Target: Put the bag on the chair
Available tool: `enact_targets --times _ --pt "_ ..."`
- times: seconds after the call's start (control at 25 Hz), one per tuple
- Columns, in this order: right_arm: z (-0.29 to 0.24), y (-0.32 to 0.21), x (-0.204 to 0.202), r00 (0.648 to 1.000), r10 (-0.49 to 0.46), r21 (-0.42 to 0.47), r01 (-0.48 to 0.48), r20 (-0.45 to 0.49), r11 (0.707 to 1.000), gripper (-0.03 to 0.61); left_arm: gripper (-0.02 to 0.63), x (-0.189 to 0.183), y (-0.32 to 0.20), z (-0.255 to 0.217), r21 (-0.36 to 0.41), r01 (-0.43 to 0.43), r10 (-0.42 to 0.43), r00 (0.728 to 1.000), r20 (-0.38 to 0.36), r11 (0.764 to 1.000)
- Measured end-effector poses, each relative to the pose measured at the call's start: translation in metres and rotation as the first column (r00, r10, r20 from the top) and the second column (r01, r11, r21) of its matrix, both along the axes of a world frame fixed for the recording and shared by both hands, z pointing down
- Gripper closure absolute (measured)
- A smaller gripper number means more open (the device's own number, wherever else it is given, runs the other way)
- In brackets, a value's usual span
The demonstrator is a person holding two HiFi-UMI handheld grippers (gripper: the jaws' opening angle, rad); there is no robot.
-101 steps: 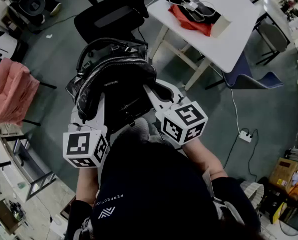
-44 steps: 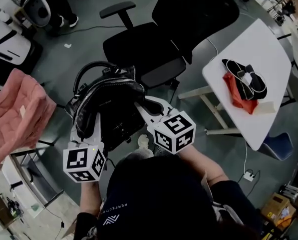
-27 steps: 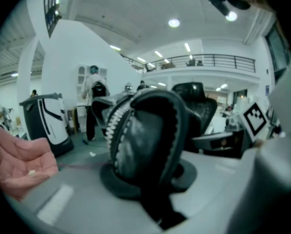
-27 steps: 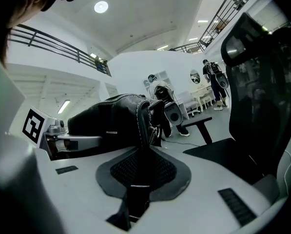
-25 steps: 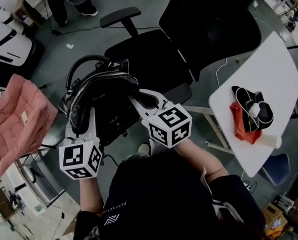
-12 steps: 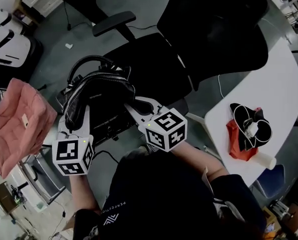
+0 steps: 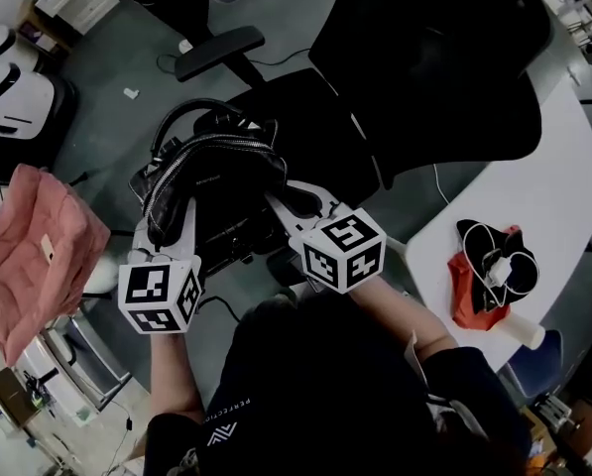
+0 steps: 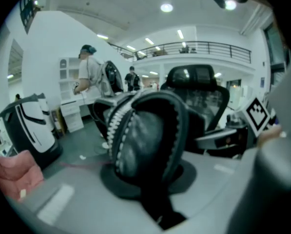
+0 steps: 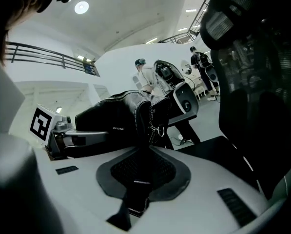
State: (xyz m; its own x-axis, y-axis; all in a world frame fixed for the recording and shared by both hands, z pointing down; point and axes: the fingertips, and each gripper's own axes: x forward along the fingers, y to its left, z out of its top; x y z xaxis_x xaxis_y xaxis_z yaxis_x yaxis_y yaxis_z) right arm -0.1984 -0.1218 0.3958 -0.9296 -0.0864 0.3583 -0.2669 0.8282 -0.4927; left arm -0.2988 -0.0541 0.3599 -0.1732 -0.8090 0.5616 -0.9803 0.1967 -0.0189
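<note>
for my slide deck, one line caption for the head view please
Left tool and right tool hold a black handbag from either side, beside a black office chair.

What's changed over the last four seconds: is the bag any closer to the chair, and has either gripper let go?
The bag, carried by both grippers, has moved up to the chair and now hangs over the near left of its seat; earlier the chair was well ahead. The white table has swung to the view's right. Unchanged: left gripper and right gripper both still clamp the bag.
</note>
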Motion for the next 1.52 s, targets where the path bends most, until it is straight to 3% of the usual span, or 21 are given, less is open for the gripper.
enact_targets --times 0.36,0.88,1.52 --pt "0.031 -0.067 0.049 0.981 0.176 -0.003 -0.177 -0.077 0.984 0.543 0.548 0.037 -0.082 0.037 0.011 -0.159 0.159 0.986 -0.052 0.987" --pt "0.084 -0.129 0.117 0.906 0.375 -0.019 -0.386 -0.198 0.922 0.543 0.536 0.091 -0.18 0.102 -0.005 -0.38 0.377 0.919 -0.118 0.925" --pt "0.146 -0.129 0.16 0.838 0.417 -0.095 -0.475 -0.353 0.875 0.543 0.497 0.133 -0.226 0.175 -0.056 -0.599 0.585 0.794 -0.165 0.799"
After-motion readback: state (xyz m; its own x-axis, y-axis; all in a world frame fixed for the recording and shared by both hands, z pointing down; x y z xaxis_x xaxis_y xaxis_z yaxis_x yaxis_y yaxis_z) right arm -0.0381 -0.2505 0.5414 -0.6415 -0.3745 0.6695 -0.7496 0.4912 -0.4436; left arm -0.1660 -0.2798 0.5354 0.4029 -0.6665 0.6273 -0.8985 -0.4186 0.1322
